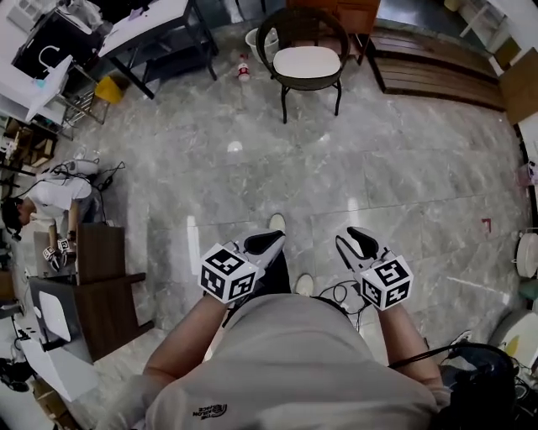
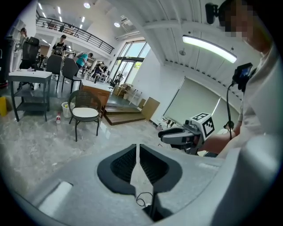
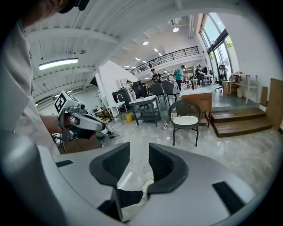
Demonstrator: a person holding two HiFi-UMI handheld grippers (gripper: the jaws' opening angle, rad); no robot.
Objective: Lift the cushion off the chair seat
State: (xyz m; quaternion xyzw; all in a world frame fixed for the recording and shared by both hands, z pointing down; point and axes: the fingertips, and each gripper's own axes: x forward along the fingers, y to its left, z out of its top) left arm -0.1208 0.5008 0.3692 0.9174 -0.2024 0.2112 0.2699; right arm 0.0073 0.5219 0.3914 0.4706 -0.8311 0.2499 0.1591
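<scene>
A white oval cushion (image 1: pixel 308 61) lies on the seat of a dark round-backed chair (image 1: pixel 286 25) at the far side of the floor. It shows small in the left gripper view as the cushion (image 2: pixel 85 113) and in the right gripper view as the cushion (image 3: pixel 185 120). Both grippers are held close to my body, well short of the chair. My left gripper (image 1: pixel 267 243) is shut with nothing between its jaws (image 2: pixel 138 149). My right gripper (image 1: pixel 356 243) stands open and empty (image 3: pixel 139 154). Both point toward the chair across bare marble floor.
A white bucket (image 1: pixel 252 40) and a small bottle (image 1: pixel 243 70) stand left of the chair. Wooden steps (image 1: pixel 437 71) lie to its right. A dark table (image 1: pixel 143 29) and a yellow bin (image 1: pixel 109 88) are at far left. A seated person (image 1: pixel 52 197) and a wooden desk (image 1: pixel 101 290) are at near left.
</scene>
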